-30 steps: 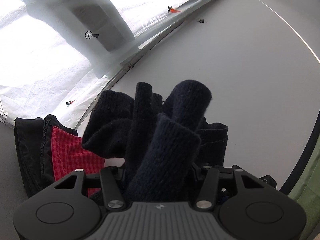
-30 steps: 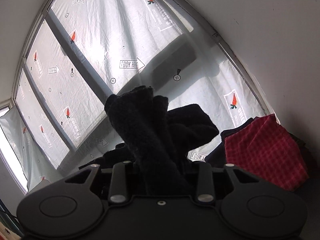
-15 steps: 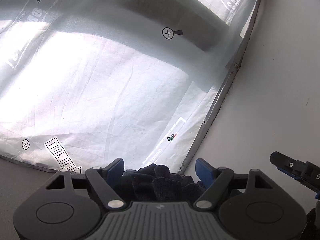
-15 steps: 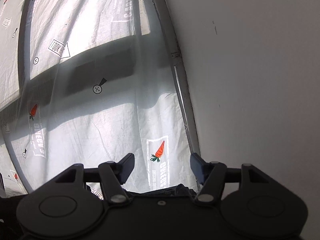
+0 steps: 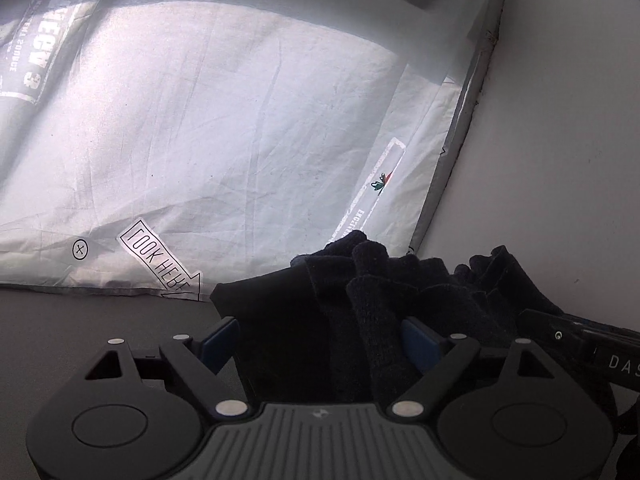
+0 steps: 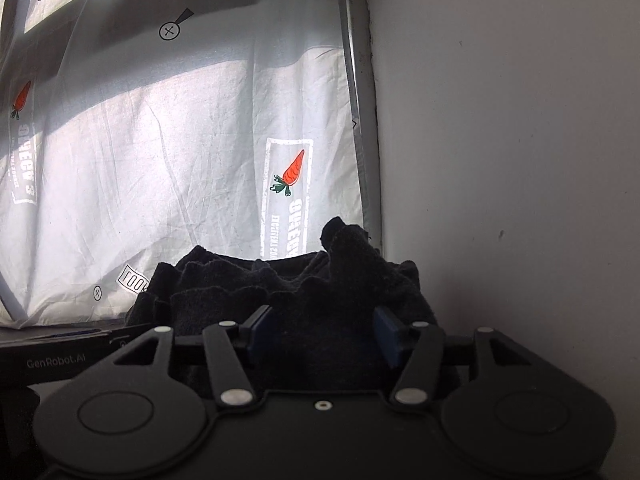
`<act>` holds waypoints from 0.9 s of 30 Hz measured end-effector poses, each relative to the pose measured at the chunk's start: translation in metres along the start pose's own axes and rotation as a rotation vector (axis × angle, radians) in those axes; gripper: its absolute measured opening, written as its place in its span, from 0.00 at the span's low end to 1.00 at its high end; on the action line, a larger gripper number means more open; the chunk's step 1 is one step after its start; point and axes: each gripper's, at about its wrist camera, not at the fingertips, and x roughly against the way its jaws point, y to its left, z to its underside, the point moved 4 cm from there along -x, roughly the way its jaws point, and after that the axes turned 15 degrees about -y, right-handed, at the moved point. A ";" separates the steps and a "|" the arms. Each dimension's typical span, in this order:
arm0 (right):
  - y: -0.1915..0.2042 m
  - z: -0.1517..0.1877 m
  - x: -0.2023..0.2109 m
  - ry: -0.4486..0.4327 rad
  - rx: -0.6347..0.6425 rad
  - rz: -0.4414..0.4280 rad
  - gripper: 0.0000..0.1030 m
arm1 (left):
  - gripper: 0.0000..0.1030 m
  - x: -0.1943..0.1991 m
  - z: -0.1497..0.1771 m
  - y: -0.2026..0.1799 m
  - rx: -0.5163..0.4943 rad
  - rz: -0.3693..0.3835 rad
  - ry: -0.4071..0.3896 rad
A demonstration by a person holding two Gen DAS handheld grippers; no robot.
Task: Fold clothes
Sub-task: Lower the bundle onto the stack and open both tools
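Left hand-held gripper and right hand-held gripper tilt slightly downward, jaws opening.

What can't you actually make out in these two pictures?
- Dark knitted garment: too black and bunched in both views to tell its kind; its near part hides behind each tool's body.
- Left tool, right tool: jaws opening with cloth between the pads; whether they touch it is unclear.
- Surface under the garment: hidden in the right view.
- Lettering at the left view's right edge: cut off.

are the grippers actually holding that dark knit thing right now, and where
Neither grips it firmly. The dark knit garment lies bunched between both pairs of blue pads, but the left gripper and right gripper are opening, releasing it.
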 end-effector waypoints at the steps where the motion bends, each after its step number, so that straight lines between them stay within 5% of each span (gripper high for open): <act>1: 0.006 -0.003 0.008 -0.010 0.008 -0.008 0.69 | 0.86 0.014 -0.007 0.002 -0.021 0.002 -0.021; 8: 0.050 -0.019 0.083 -0.086 -0.002 -0.066 0.96 | 1.00 0.122 -0.047 0.033 -0.119 -0.039 -0.169; 21: 0.175 -0.036 0.233 -0.219 0.081 -0.162 1.00 | 1.00 0.341 -0.060 0.101 -0.053 -0.268 -0.342; 27: 0.237 -0.016 0.292 -0.190 0.073 -0.246 1.00 | 1.00 0.412 -0.055 0.140 0.006 -0.390 -0.258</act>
